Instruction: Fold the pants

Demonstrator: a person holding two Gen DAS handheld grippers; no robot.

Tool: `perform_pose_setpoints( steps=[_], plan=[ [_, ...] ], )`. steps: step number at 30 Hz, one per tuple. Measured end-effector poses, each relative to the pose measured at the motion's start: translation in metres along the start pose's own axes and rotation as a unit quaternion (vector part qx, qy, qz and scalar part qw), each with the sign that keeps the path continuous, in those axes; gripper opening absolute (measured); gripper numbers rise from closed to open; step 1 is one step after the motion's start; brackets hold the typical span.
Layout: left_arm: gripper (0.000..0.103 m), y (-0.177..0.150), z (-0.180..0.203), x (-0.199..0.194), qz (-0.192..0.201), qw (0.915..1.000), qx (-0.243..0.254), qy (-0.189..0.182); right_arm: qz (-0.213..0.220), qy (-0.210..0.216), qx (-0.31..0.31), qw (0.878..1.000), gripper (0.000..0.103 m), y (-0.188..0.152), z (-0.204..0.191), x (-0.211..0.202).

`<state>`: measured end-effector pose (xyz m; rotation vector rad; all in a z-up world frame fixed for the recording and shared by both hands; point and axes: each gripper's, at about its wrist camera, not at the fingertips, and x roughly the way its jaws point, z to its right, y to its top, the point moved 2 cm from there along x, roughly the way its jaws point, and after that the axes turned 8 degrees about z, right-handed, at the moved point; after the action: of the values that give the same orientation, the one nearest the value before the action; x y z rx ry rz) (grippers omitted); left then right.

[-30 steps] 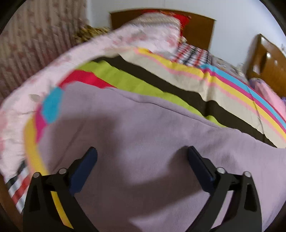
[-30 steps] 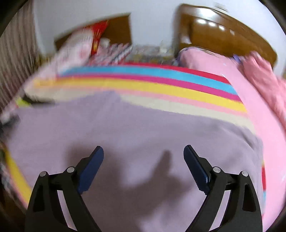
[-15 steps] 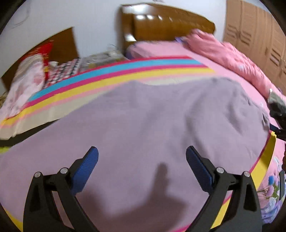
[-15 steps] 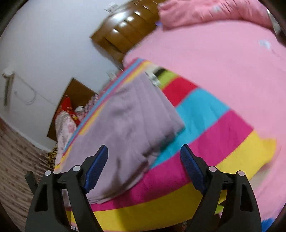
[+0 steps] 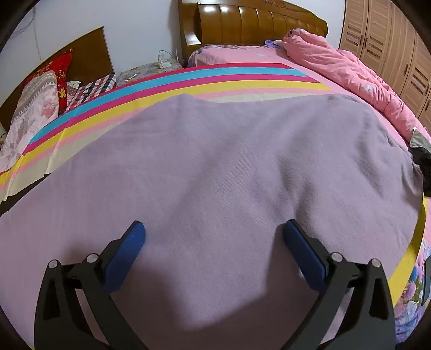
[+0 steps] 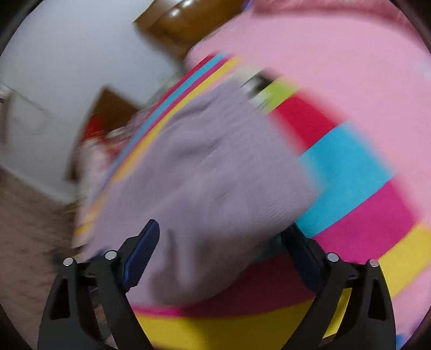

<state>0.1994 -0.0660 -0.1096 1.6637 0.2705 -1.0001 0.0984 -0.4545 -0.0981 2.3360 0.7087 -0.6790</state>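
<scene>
The lilac pants [image 5: 229,172] lie flat across the striped bedsheet [image 5: 188,83] and fill most of the left wrist view. My left gripper [image 5: 214,242] is open just above their near part, holding nothing. In the blurred right wrist view the pants [image 6: 204,172] show as a folded lilac slab with one end toward the camera. My right gripper [image 6: 223,242] is open, its jaws standing either side of that near end; I cannot tell whether the fingers touch it.
A pink quilt [image 5: 350,70] lies bunched at the far right of the bed below a wooden headboard [image 5: 256,24]. Pillows [image 5: 35,102] lie at the far left. Wooden wardrobe doors [image 5: 390,40] stand at the right. The bed's near edge [image 6: 215,328] shows yellow.
The left gripper has swung right, from the pillow side toward the headboard. The right gripper has swung to the pants' end and closed in on it; its view is now blurred.
</scene>
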Motion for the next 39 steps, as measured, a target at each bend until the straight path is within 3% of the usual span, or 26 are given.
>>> perform_pose_setpoints(
  steps=[2,6,10,12,14,15,18,20,23,24,25,28,31,33,35,37,39],
  plan=[
    [0.102,-0.001,0.000,0.000,0.000,1.0000,0.000,0.000,0.020,-0.005,-0.012,1.000,0.086,-0.002,0.001,-0.002],
    [0.102,0.000,0.000,0.000,0.000,1.0000,0.000,0.000,0.069,0.007,0.049,0.996,0.082,0.010,0.020,-0.002],
    [0.102,-0.001,0.000,-0.001,0.000,1.0000,0.000,0.000,0.075,-0.060,-0.028,0.995,0.084,0.005,-0.003,0.013],
    [0.102,-0.001,0.000,-0.001,0.000,1.0000,0.000,0.000,0.079,-0.066,-0.048,0.994,0.063,-0.002,-0.007,0.018],
    [0.102,-0.002,0.008,0.000,-0.001,1.0000,-0.001,0.002,0.094,-0.035,-0.027,0.995,0.045,-0.001,0.005,0.016],
    [0.102,-0.001,0.008,-0.001,-0.008,0.9999,-0.004,0.005,0.102,-0.021,-0.013,0.994,0.039,0.001,0.012,0.010],
    [0.101,0.004,0.014,-0.005,-0.041,0.9989,-0.022,0.003,0.144,-0.007,-0.003,0.990,0.032,0.016,0.007,-0.011],
    [0.101,0.007,0.017,-0.014,-0.032,0.9993,-0.018,0.005,0.164,-0.015,-0.015,0.986,0.032,0.019,0.003,-0.021],
    [0.102,0.001,0.016,-0.011,-0.030,0.9991,0.001,0.028,0.140,-0.045,-0.013,0.989,0.032,0.015,0.017,-0.004],
    [0.102,-0.003,0.013,-0.006,-0.033,0.9992,-0.009,0.018,0.132,-0.058,-0.012,0.990,0.032,0.012,0.024,0.002],
    [0.102,-0.004,0.007,-0.007,-0.009,0.9996,-0.025,0.009,0.129,-0.062,-0.009,0.990,0.032,0.009,0.030,0.007],
    [0.102,-0.004,0.007,-0.004,0.002,0.9999,-0.011,0.007,0.129,-0.066,-0.014,0.989,0.032,0.007,0.030,0.004],
    [0.102,-0.003,0.007,-0.003,0.002,0.9999,-0.011,0.005,0.119,-0.090,0.002,0.989,0.042,0.012,0.028,-0.006],
    [0.102,-0.004,0.007,-0.003,0.002,0.9999,-0.011,0.006,0.145,-0.130,0.007,0.981,0.061,0.010,0.018,-0.025],
    [0.102,-0.004,0.006,-0.003,0.002,0.9999,-0.011,0.006,0.212,-0.184,-0.058,0.958,0.061,0.005,-0.012,-0.047],
    [0.102,-0.004,0.007,-0.004,0.002,0.9999,-0.011,0.006,0.234,-0.195,-0.124,0.944,0.062,-0.002,-0.046,-0.049],
    [0.102,-0.004,0.007,-0.004,0.002,0.9999,-0.011,0.006,0.224,-0.180,-0.183,0.940,0.074,-0.008,-0.079,-0.037]
  ],
)
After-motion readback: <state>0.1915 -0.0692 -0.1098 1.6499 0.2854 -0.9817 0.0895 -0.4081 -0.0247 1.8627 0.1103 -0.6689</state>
